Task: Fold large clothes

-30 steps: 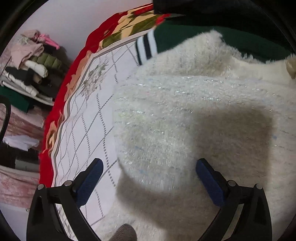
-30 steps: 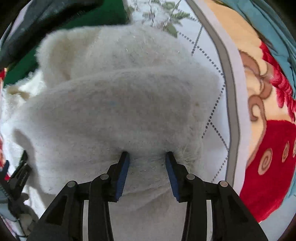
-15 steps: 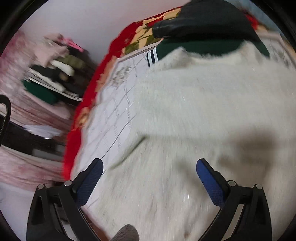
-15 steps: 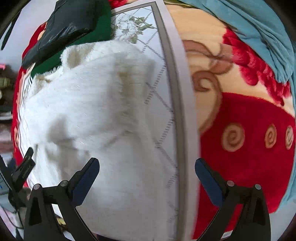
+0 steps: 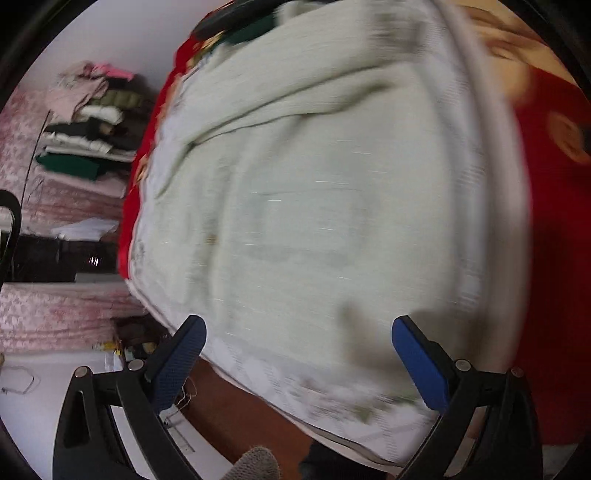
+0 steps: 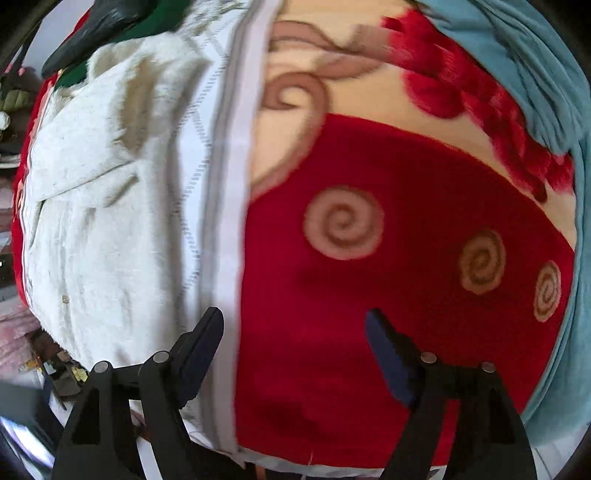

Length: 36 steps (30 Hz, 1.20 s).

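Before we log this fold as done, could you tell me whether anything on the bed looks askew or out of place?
The white sweater lies rumpled, with creases across its upper half rather than a flat fold. A black item and a green garment crowd its far end. Both grippers, left and right, are open and hold nothing.

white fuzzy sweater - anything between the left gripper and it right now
Nothing visible does. The left gripper hangs open right over the white fuzzy sweater, which lies flat on the bed cover. The dark green and black clothes sit at its far end, away from the fingers.
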### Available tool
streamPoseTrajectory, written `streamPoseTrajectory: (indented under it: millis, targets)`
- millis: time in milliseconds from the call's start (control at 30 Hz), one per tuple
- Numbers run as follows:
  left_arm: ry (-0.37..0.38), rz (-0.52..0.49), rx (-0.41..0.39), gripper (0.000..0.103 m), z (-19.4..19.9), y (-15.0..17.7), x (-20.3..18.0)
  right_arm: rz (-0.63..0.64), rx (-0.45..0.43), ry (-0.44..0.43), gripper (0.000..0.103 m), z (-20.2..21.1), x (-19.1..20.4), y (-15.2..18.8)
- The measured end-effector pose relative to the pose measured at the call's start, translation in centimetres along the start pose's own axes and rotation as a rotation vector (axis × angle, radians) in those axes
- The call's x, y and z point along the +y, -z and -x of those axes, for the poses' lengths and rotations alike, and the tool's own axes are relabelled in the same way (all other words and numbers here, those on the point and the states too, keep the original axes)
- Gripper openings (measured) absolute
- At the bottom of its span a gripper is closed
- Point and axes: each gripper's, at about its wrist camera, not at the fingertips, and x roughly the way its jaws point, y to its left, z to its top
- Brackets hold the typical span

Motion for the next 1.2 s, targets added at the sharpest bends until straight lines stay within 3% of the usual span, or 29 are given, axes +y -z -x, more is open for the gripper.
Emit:
streamPoseTrajectory:
  millis: [67,200,433,500,567,633,800,867,933,1033,1100,1133,1200]
  targets:
    - [-0.016,-0.036,-0.015,0.103,0.1,0.1,-2.9,-0.019,-0.002,0.012,0.081,0.0,-2.0,0.2]
    - [-0.103,-0.092,0.029,0.103,-3.2,-0.7,-7.3,-0.035,0.006,0.04,0.081,-0.4,-4.9,0.3]
    - [-0.144,0.062,0.019,0.103,-6.8,-3.7,-3.3,-0.006,0.012,-0.008,0.081,-1.1,-5.4,-0.7]
    - [-0.127,0.096,0.001,0.092,-7.6,-4.5,-1.5,0.0,0.003,-0.076,0.081,-1.8,-4.5,-1.7]
    - [-0.056,0.169,0.008,0.045,-7.6,-4.8,1.0,0.005,-0.014,-0.167,0.081,-2.4,-3.6,-3.0]
    - [-0.011,0.22,0.0,0.021,-7.1,-4.8,2.6,0.002,-0.017,-0.292,0.081,-3.4,-2.3,-4.5]
    - [0.02,0.257,-0.036,0.014,-6.5,-4.9,5.7,0.019,-0.085,-0.588,0.081,-5.3,1.4,-8.7]
    - [0.031,0.26,-0.05,0.014,-6.3,-4.8,6.4,0.006,-0.114,-0.69,0.087,-5.6,2.3,-10.2]
    - [0.046,0.258,-0.053,0.014,-6.3,-4.8,6.6,-0.016,-0.128,-0.74,0.09,-6.0,2.9,-10.0]
    - [0.07,0.258,-0.05,0.013,-6.2,-5.0,6.2,-0.073,-0.066,-0.798,0.09,-8.3,4.5,-11.7]
    - [0.097,0.264,-0.046,0.013,-6.4,-5.2,6.9,-0.102,-0.065,-0.828,0.066,-8.8,5.9,-12.2]
    - [0.115,0.267,-0.045,0.013,-6.5,-5.3,7.2,-0.113,-0.06,-0.797,0.036,-9.2,6.6,-12.5]
    - [0.154,0.271,-0.041,0.013,-6.5,-5.3,8.1,-0.136,-0.08,-0.757,0.027,-8.7,7.5,-12.7]
